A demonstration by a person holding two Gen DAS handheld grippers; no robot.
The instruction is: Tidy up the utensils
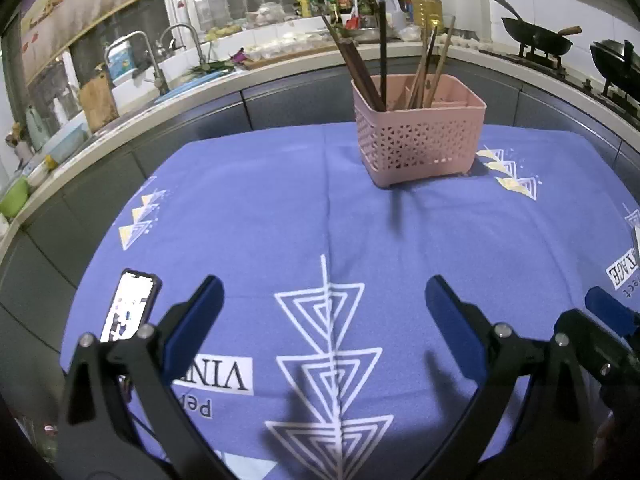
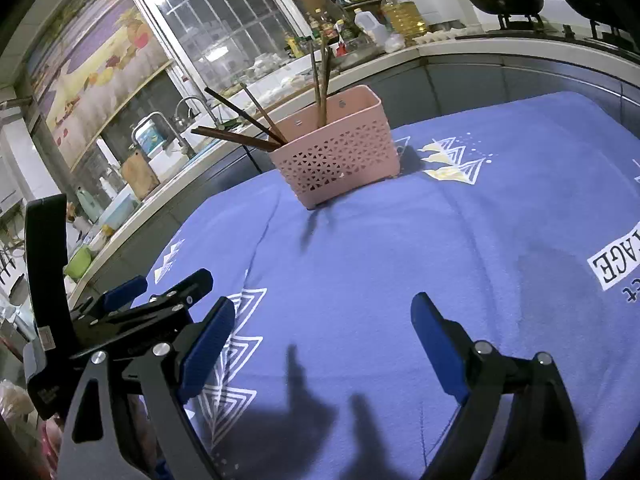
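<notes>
Both tools spread wide — left tool [image 1: 324, 300], right tool [image 2: 322, 320], chopsticks [image 1: 400, 68] in pink basket [image 1: 420, 140]

One pink basket [image 1: 420, 136] stood holding roughly seven chopsticks [image 1: 424, 68]; one phone [image 1: 130, 304] lay nearby; two woks [image 1: 536, 38] sat behind.

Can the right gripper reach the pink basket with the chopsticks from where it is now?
Probably yes. The right gripper is open and empty, and only bare blue tablecloth lies between it and the pink basket. The left gripper sits off to its side, not across the path.
</notes>
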